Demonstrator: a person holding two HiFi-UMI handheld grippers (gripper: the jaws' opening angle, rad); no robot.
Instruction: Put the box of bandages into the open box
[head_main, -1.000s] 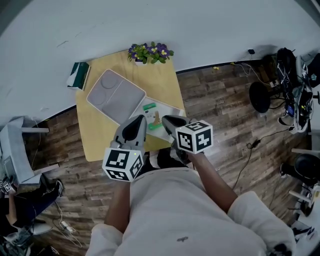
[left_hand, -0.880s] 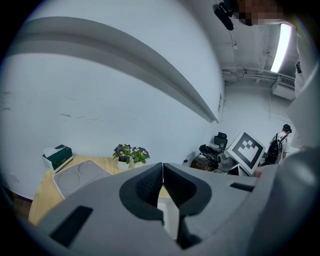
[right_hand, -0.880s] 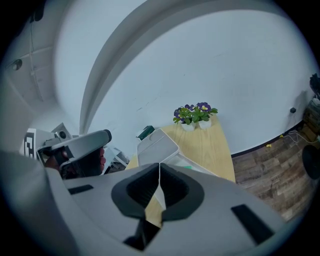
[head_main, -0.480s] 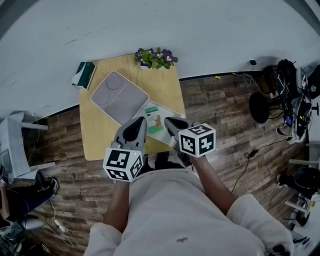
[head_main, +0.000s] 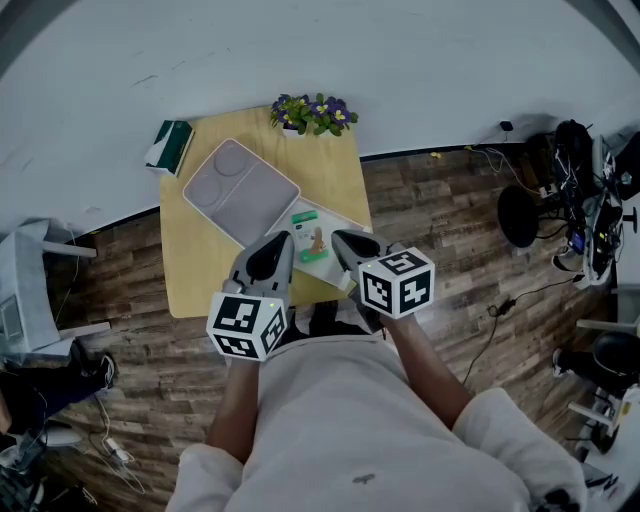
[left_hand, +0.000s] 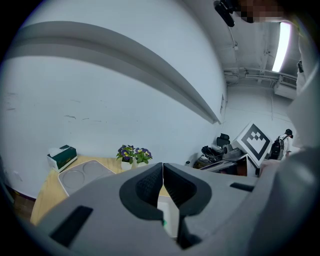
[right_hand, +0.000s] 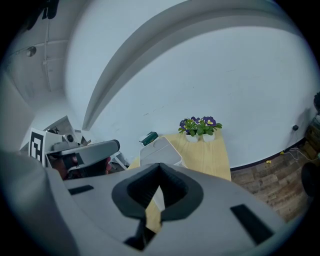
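Note:
A small white box with green print, the bandage box (head_main: 311, 236), lies on a white open box (head_main: 345, 222) near the table's front right. The open box's grey lid (head_main: 238, 187), with two round dents, lies back toward the left. My left gripper (head_main: 274, 246) hovers just short of the bandage box, jaws shut and empty; its fingertips (left_hand: 162, 165) meet. My right gripper (head_main: 346, 241) is level with it on the right, also shut on nothing, pads (right_hand: 159, 166) touching. The lid (left_hand: 82, 172) (right_hand: 159, 150) shows in both gripper views.
The yellow wooden table (head_main: 196, 262) stands against a white wall. A pot of purple and yellow flowers (head_main: 313, 112) is at its back edge, a green tissue box (head_main: 168, 146) at its back left corner. Cables and gear (head_main: 580, 200) crowd the wood floor to the right.
The head view has shifted a little, so the table sits slightly further right. Both grippers stay nearly where they were, side by side before the open box.

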